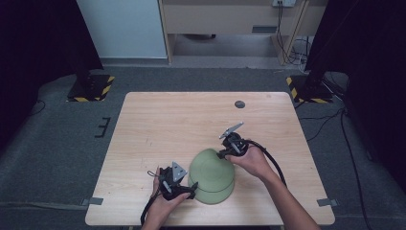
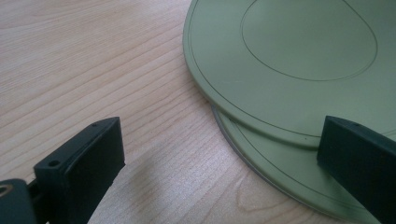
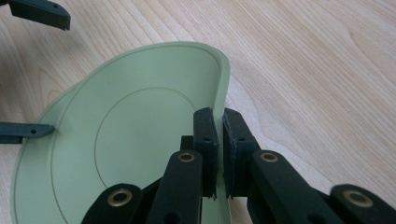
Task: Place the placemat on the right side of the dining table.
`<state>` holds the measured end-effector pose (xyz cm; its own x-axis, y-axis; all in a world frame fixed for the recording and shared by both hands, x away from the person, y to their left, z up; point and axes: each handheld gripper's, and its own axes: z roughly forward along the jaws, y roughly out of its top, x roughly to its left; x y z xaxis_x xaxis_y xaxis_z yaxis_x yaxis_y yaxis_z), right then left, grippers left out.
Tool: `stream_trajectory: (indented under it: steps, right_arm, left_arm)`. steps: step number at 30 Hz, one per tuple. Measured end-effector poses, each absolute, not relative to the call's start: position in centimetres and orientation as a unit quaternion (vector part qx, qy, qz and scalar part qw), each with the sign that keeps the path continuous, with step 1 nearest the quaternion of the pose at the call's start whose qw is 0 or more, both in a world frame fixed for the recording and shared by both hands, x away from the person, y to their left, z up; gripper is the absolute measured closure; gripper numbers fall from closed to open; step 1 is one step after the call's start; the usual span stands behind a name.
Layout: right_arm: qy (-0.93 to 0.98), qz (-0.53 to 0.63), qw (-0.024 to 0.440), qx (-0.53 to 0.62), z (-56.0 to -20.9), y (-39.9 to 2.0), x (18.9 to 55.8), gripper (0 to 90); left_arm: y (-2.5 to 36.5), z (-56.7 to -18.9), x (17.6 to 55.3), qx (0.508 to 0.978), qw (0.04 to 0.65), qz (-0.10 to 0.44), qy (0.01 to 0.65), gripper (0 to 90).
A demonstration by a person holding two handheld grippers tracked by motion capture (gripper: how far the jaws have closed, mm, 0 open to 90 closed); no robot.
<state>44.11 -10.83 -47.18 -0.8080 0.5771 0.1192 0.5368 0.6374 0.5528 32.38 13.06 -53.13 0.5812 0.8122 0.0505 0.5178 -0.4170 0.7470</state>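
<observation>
With the right gripper [image 3: 219,154] pinching the mat [image 1: 210,175] edge, we should bring the open left gripper [image 2: 219,154] onto the near rim before folding.

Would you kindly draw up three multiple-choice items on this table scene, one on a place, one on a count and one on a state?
1. Where on the table do the green plates lie?
A. at its far left corner
B. near its front edge, between the two grippers
C. beside the dark round spot

2. How many green plates are stacked?
A. two
B. four
C. five

3. What is the right gripper doing?
A. hanging open above bare wood
B. shut on the upper plate's rim
C. resting on the floor

Answers:
1 B: the high view shows the plates near the front edge, with the left gripper at their left and the right gripper at their far right.
2 A: the left gripper view shows one plate lying over another.
3 B: in the right gripper view the jaws pinch the rim, which is lifted.
</observation>
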Motion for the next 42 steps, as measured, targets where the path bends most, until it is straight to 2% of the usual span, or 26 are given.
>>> stream_trajectory:
  steps: [16,28,42]
  right_arm:
    - [0.904,0.295,0.026,0.308,-46.5,-11.4,43.7,85.8]
    - [0.895,0.317,0.048,0.310,-46.2,-10.9,43.9,85.9]
    - [0.895,0.321,0.050,0.305,-45.1,-10.5,44.0,85.8]
  left_arm:
    - [13.0,-53.1,32.4,0.815,0.353,0.210,0.408,0.3]
    - [12.9,-53.1,32.4,0.814,0.354,0.210,0.409,0.7]
    - [12.9,-53.1,32.5,0.813,0.355,0.213,0.409,0.6]
